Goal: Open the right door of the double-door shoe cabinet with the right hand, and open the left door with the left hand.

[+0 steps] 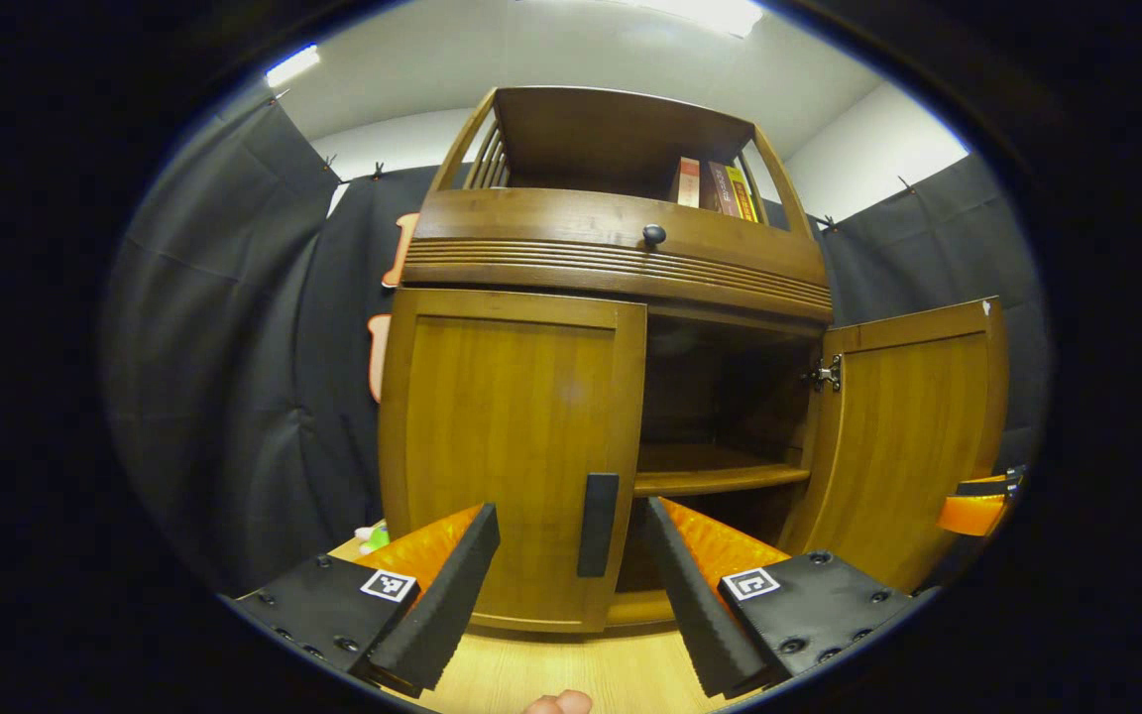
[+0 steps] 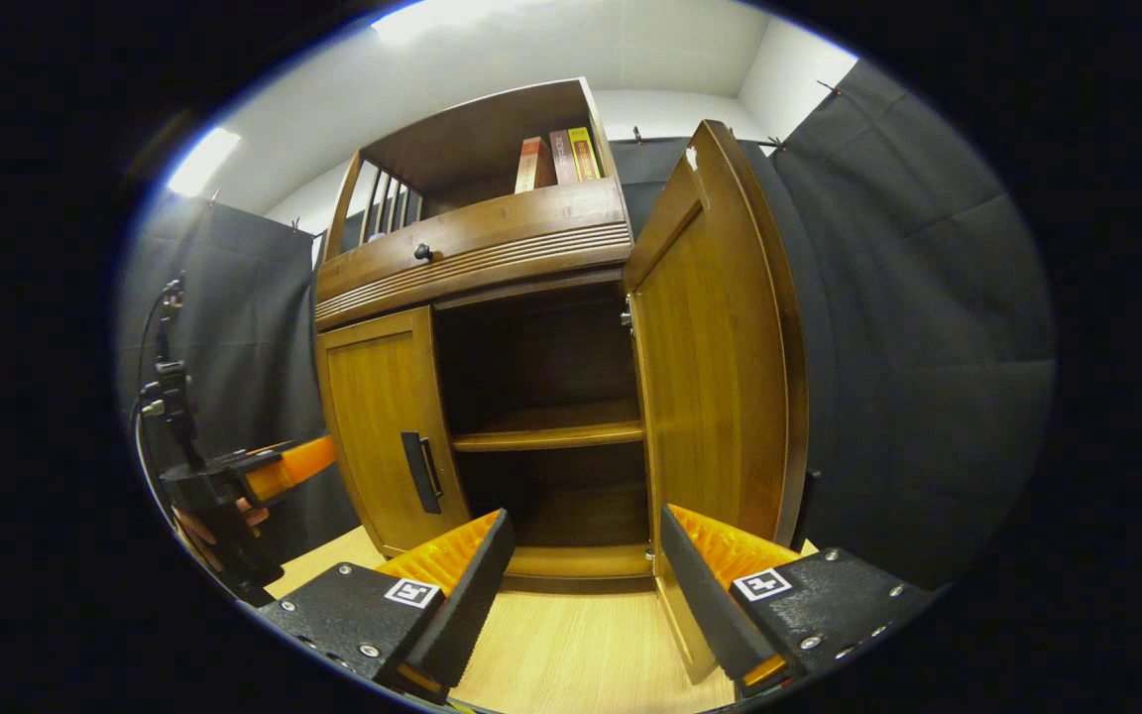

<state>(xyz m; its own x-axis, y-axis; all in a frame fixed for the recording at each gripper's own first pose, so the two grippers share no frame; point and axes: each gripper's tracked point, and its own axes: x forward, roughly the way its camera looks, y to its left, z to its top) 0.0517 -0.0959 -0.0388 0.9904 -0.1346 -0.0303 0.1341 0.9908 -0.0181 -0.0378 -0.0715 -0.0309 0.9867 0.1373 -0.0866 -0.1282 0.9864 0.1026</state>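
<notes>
- Black cloth walls surround the shoe cabinet (image 1: 621, 258); its right door (image 1: 913, 436) already stands swung wide.
- Your left gripper (image 1: 571, 575), fingers spread and empty, faces the closed left door (image 1: 507, 446); its upright handle (image 1: 598, 524) lies straight ahead between them.
- Your right gripper (image 2: 586, 585) gapes, holding nothing.

Staged recording booth, not a real home: black cloth walls (image 2: 908, 297) pinned up under a white ceiling with strip lights (image 1: 291, 63), one wooden shoe cabinet (image 1: 621, 248) with books (image 2: 556, 159), probably a camera stand (image 2: 167, 397) at left.
</notes>
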